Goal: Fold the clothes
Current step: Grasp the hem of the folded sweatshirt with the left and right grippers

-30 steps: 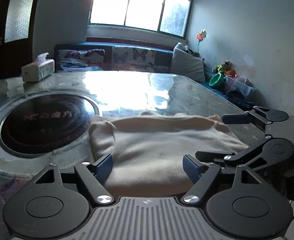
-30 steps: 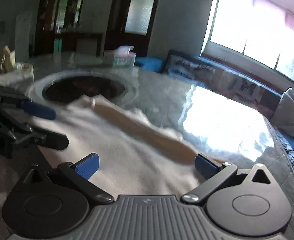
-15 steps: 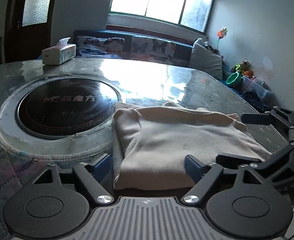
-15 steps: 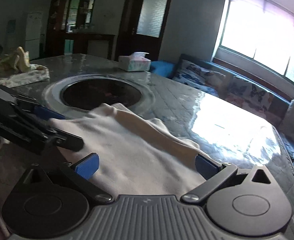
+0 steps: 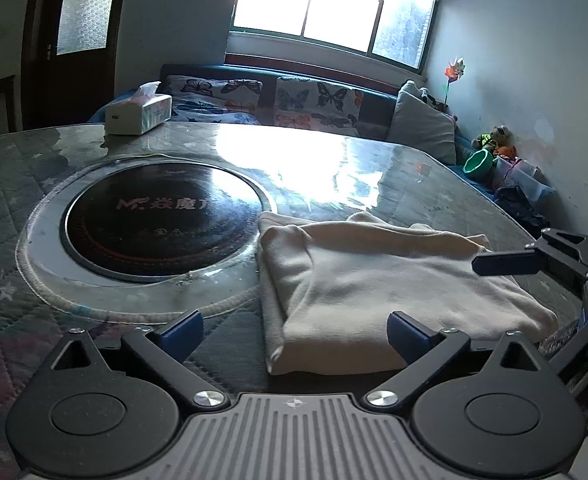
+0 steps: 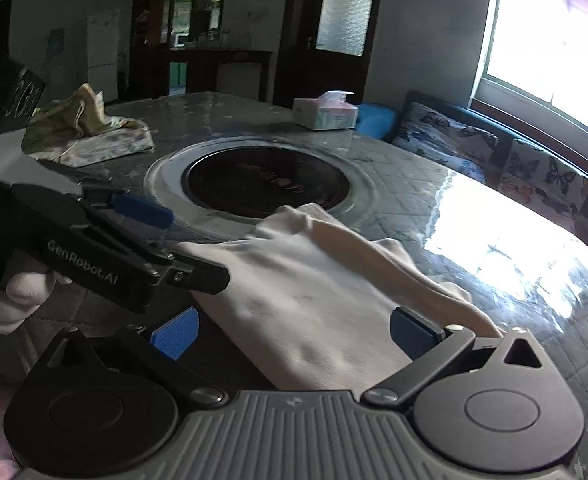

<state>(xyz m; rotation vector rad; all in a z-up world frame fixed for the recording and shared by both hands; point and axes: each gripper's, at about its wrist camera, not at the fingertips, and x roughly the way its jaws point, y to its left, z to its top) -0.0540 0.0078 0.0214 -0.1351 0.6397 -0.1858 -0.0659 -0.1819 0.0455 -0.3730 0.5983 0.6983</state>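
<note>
Cream garment (image 5: 394, 280) lies folded into a thick rectangle on the quilted table (image 5: 434, 192), directly ahead of both grippers, its far-left corner lapping the rim of the round black hotplate (image 5: 162, 216).

Left gripper (image 5: 294, 330): jaws are opening, near full spread; the garment's near edge sits in the gap but the pads do not press it. Nothing held. Right gripper (image 6: 294, 330): jaws wide apart, cloth between and beneath them, no grip that you can see.

Judgement: this fold looks finished and you are letting go. Draw both grippers straight back off the cloth so the pads don't snag the top layer and drag the stack open. Watch the loose ridge along the far edge; press it flat if it springs.

Left of your left gripper, a crumpled patterned cloth (image 6: 86, 132) waits — likely next. Tissue box (image 5: 138, 114) sits well beyond, clear of the work.
</note>
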